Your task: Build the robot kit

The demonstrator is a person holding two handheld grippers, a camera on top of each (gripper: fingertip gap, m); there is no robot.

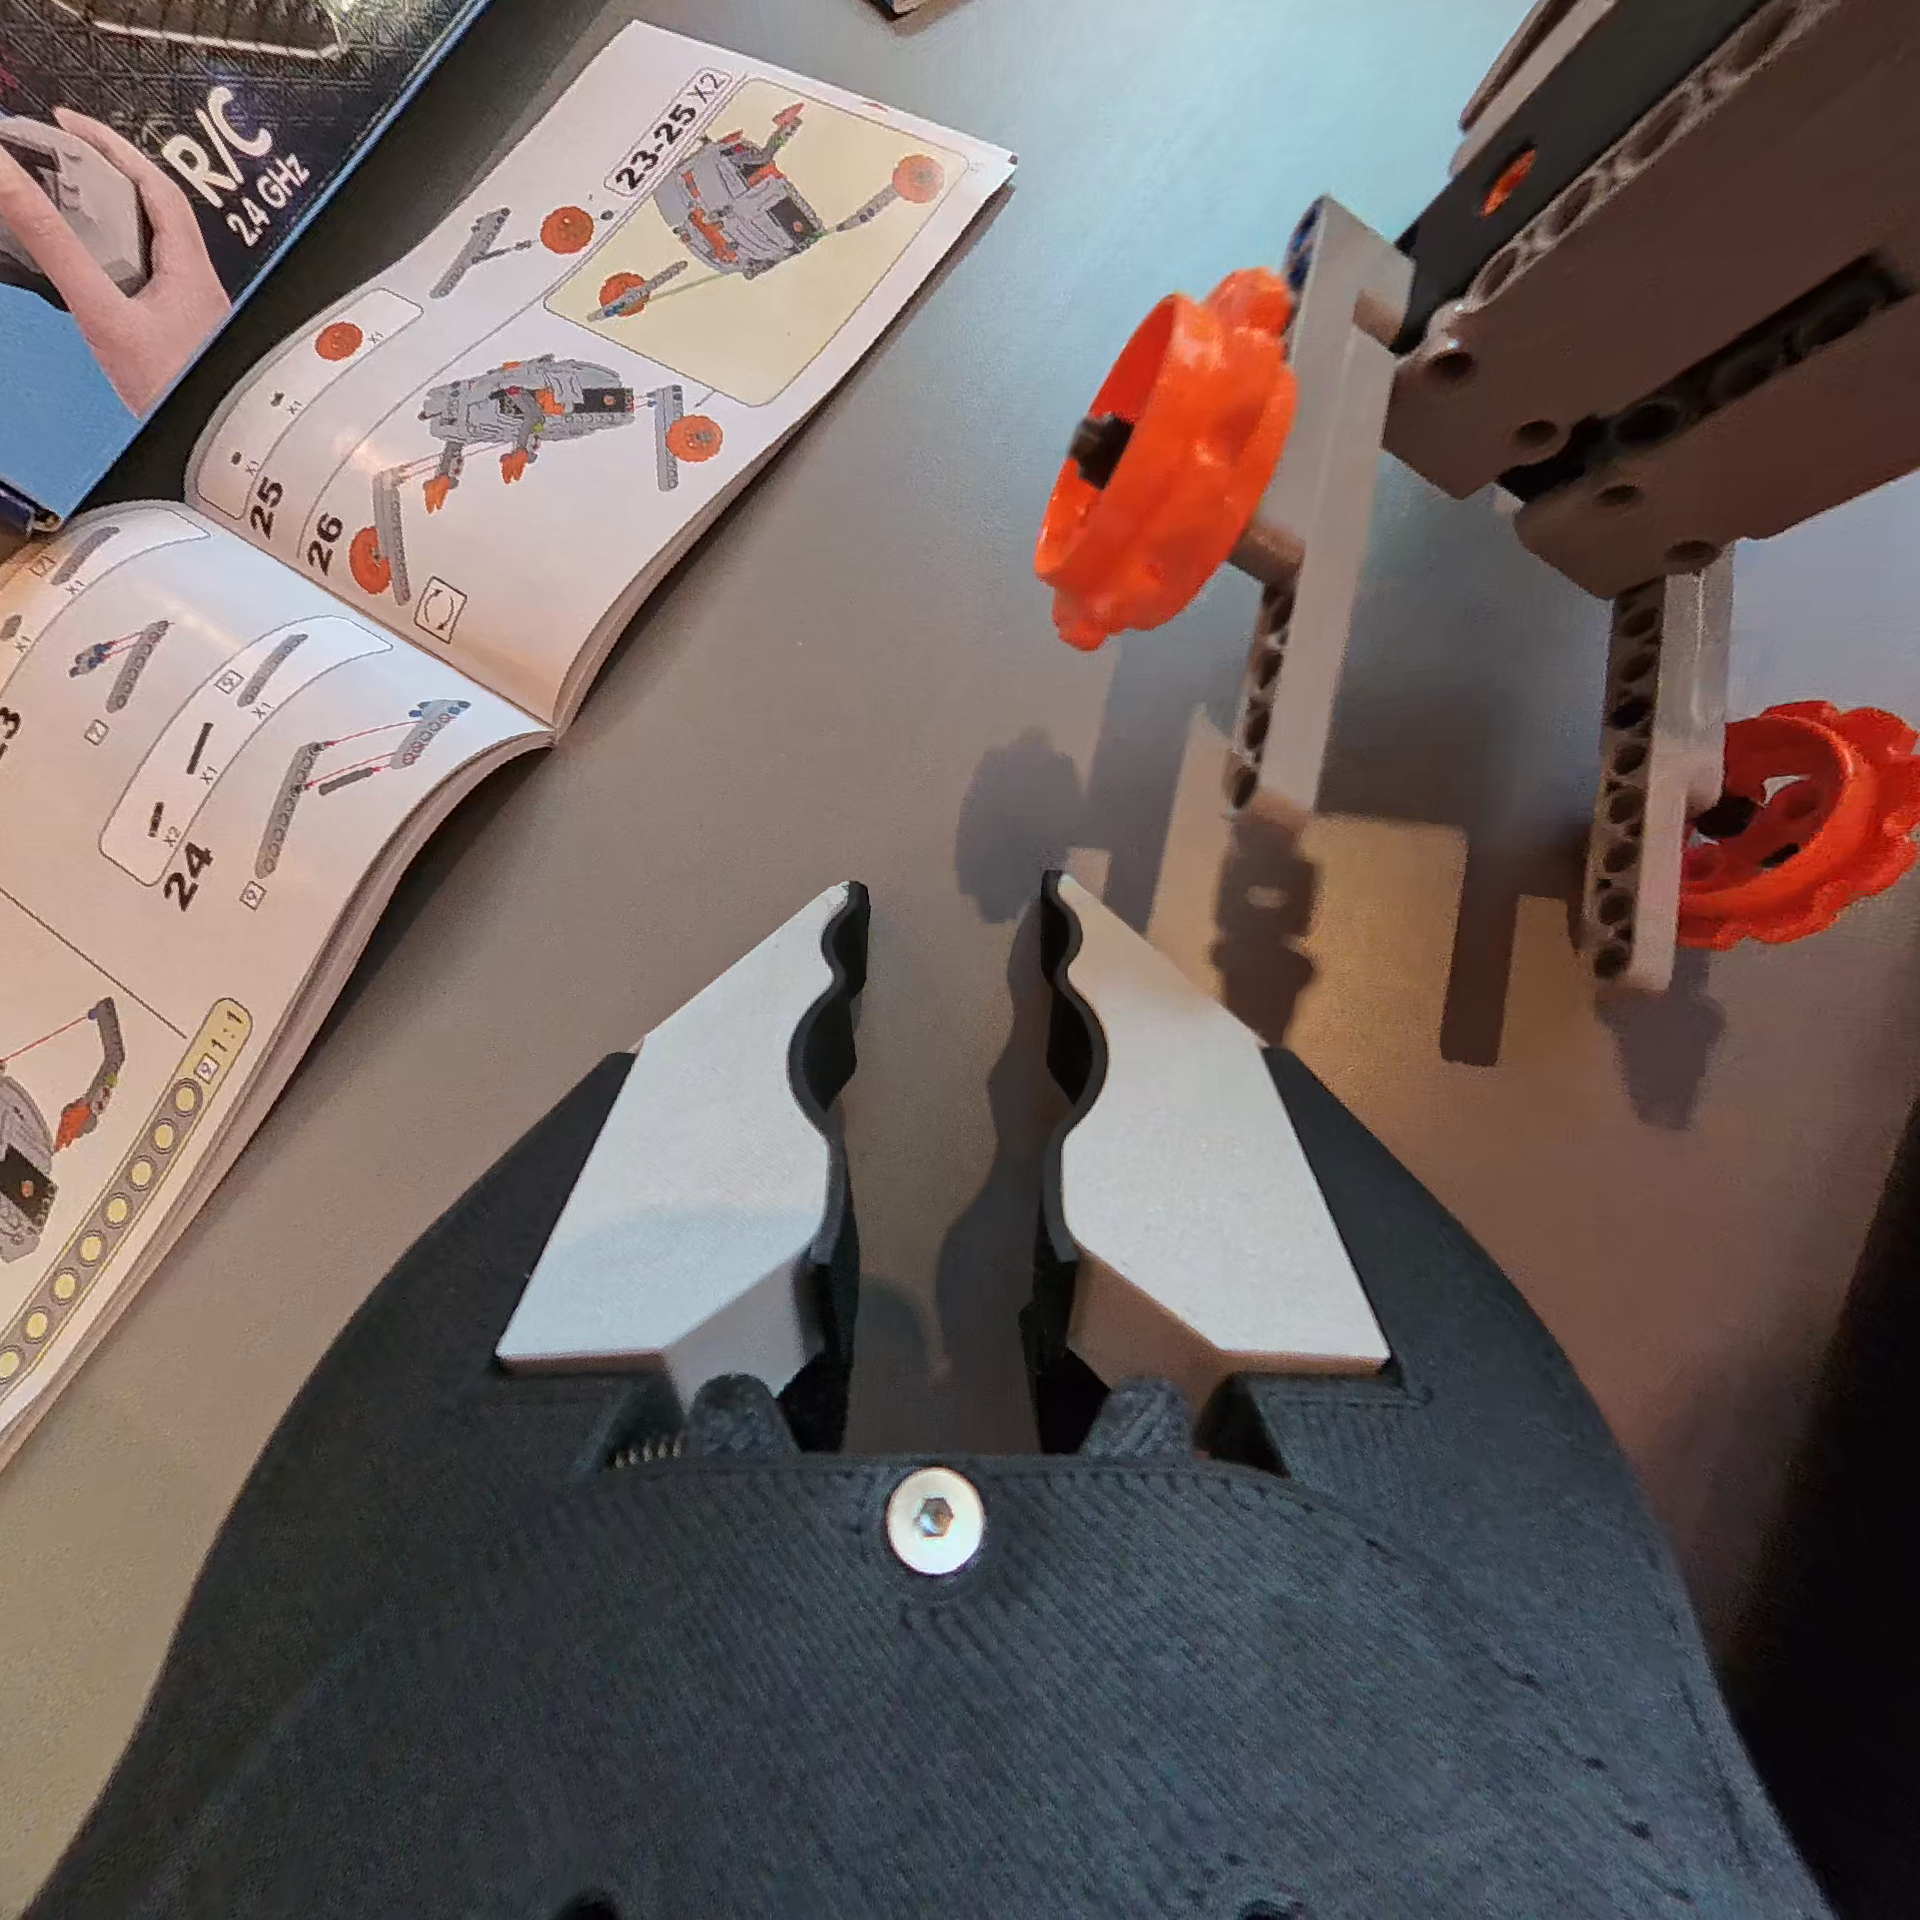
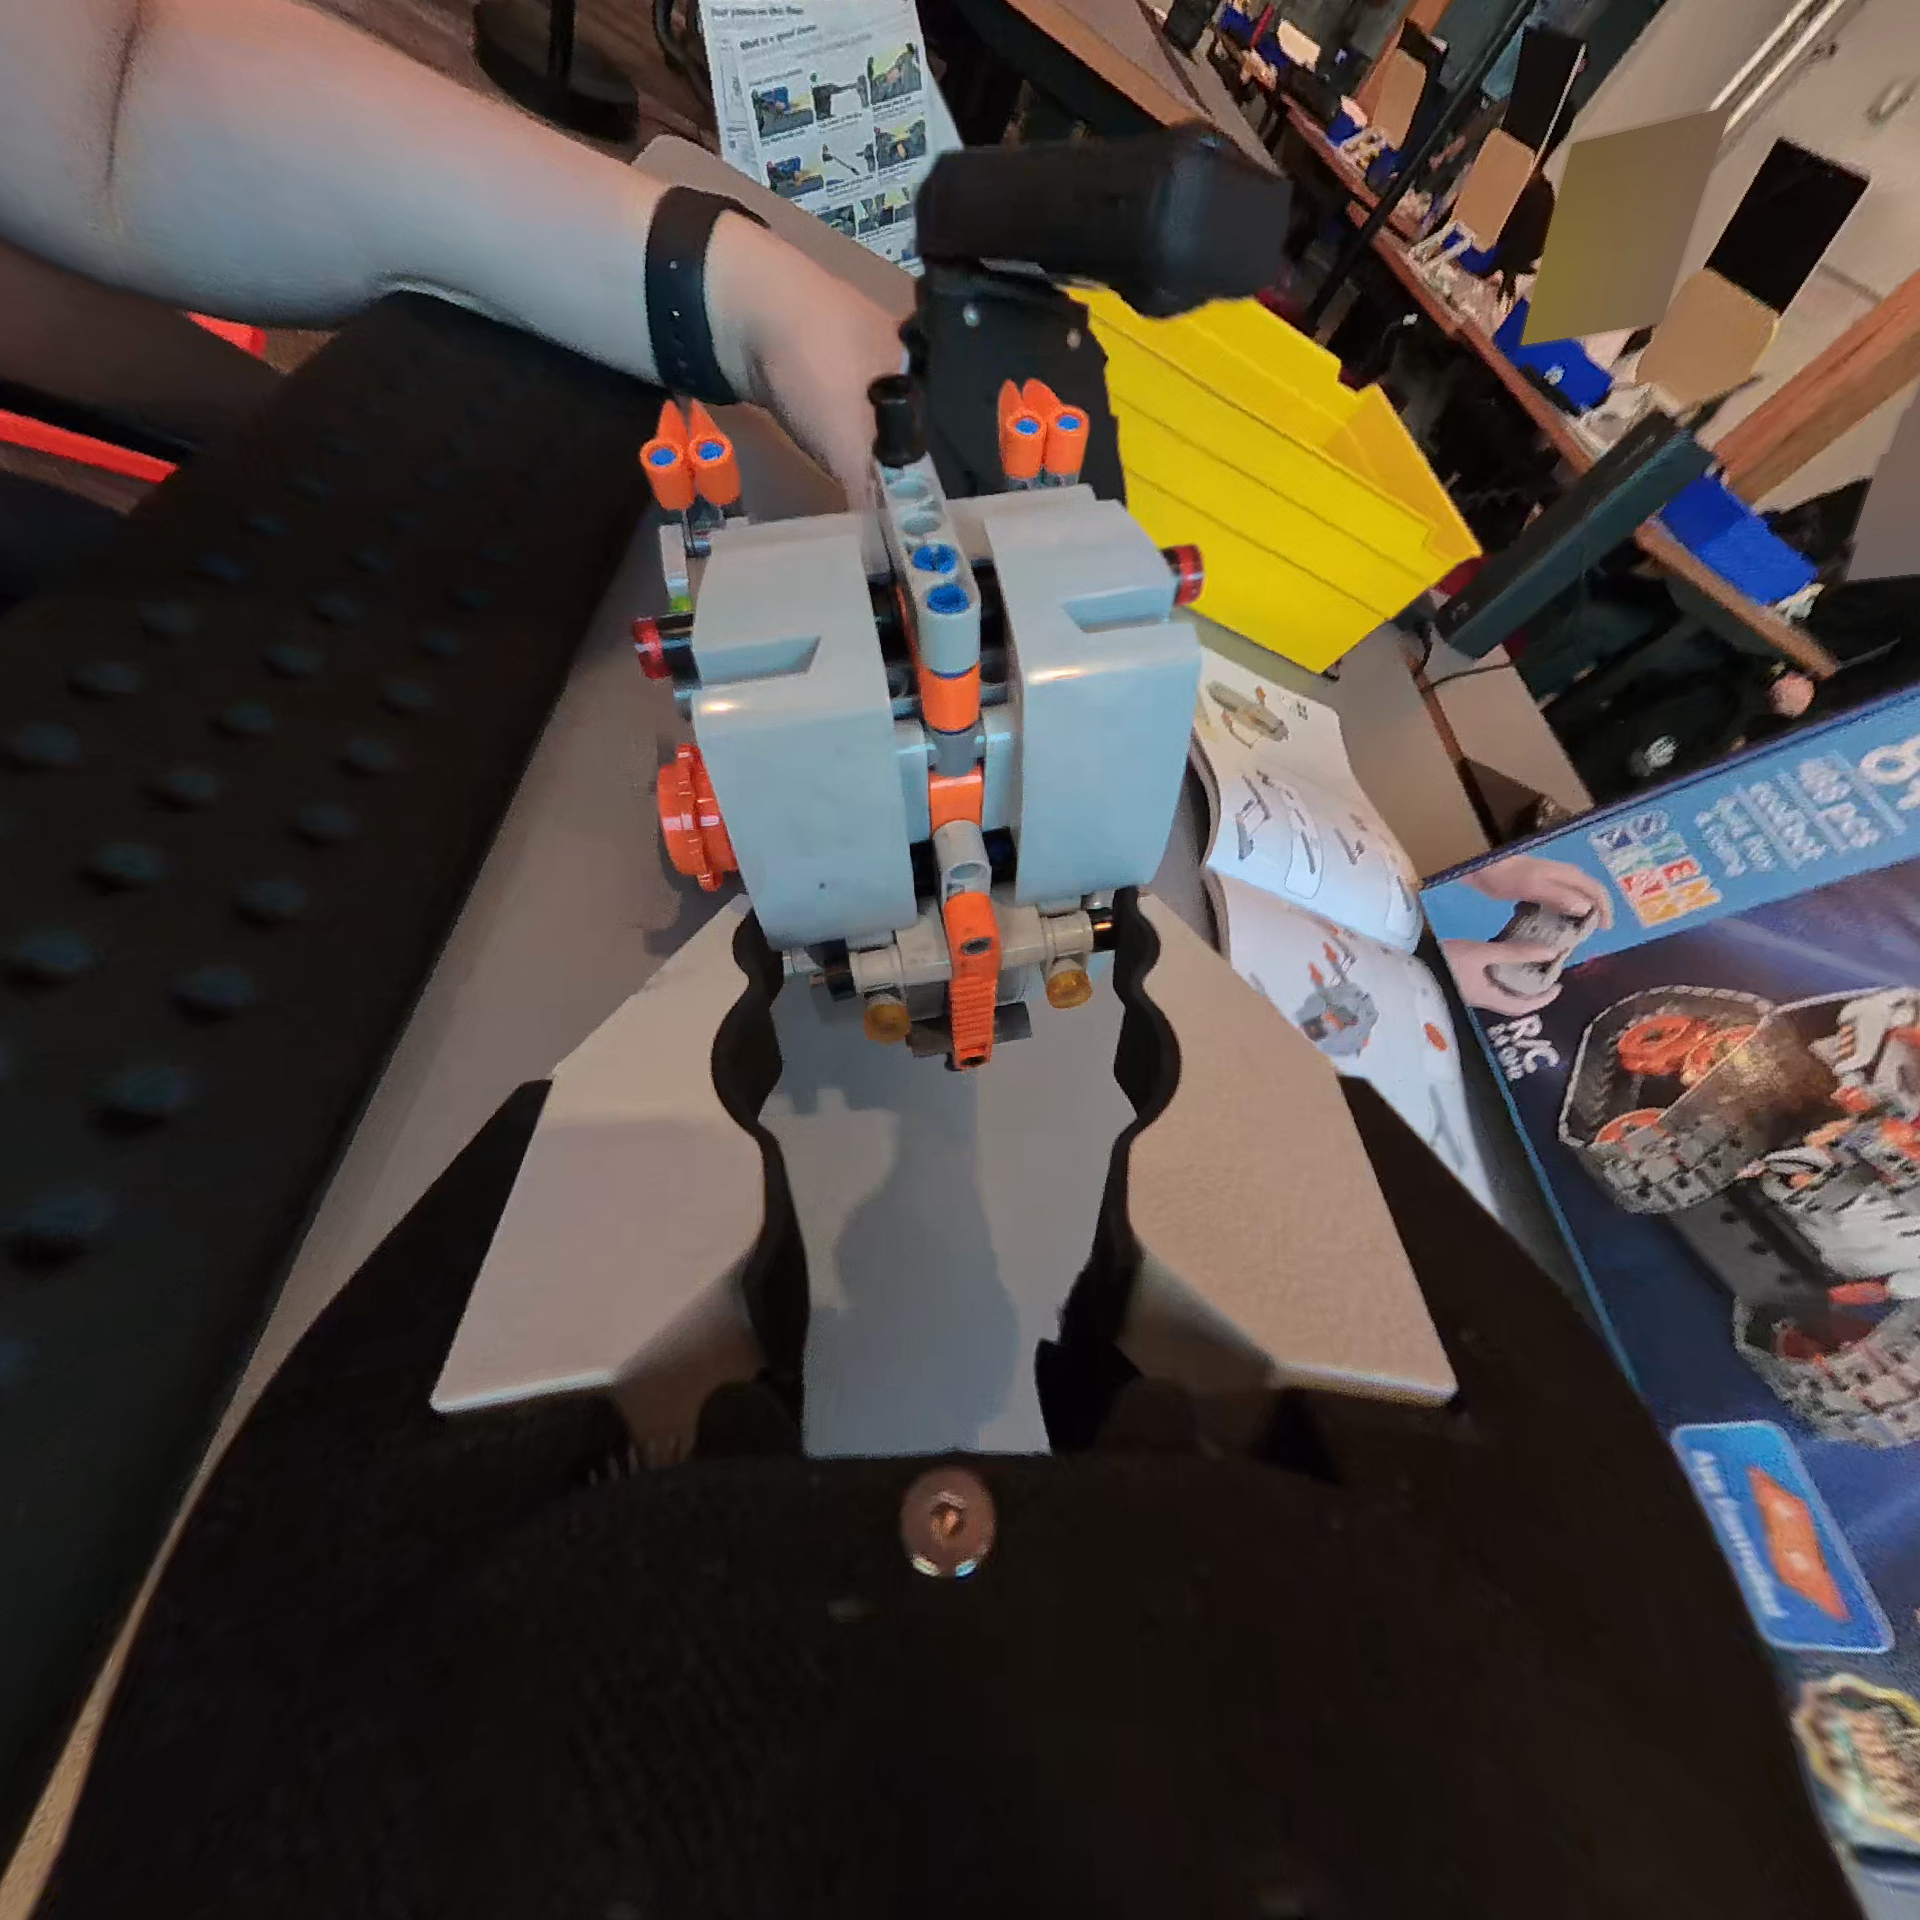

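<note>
Gripping the grey-and-orange brick model (image 2: 935, 727) at its base: right gripper (image 2: 940, 935), frame centre. Hovering spread and empty over the table (image 1: 831, 623): left gripper (image 1: 954, 904), booklet (image 1: 468, 436) lying upper left.

In the left wrist view we lose the model (image 1: 1621, 343) past the upper right corner of the picture; only its beams and two orange wheels (image 1: 1169, 457) show. The box (image 1: 208, 208) is cut by the top and left edges, and the booklet (image 1: 436, 540) runs off the left edge.

In the right wrist view the right gripper (image 2: 940, 935) hides the model's lower sides, so we cannot tell whether its fingers (image 2: 1236, 1174) touch the model (image 2: 925, 727). The left gripper (image 2: 1039, 312) behind the model is blurred; its jaws are hidden. The hand (image 2: 800, 353) is partly hidden. The box (image 2: 1704, 1143) covers the booklet's (image 2: 1320, 883) right edge and runs off the picture.
</note>
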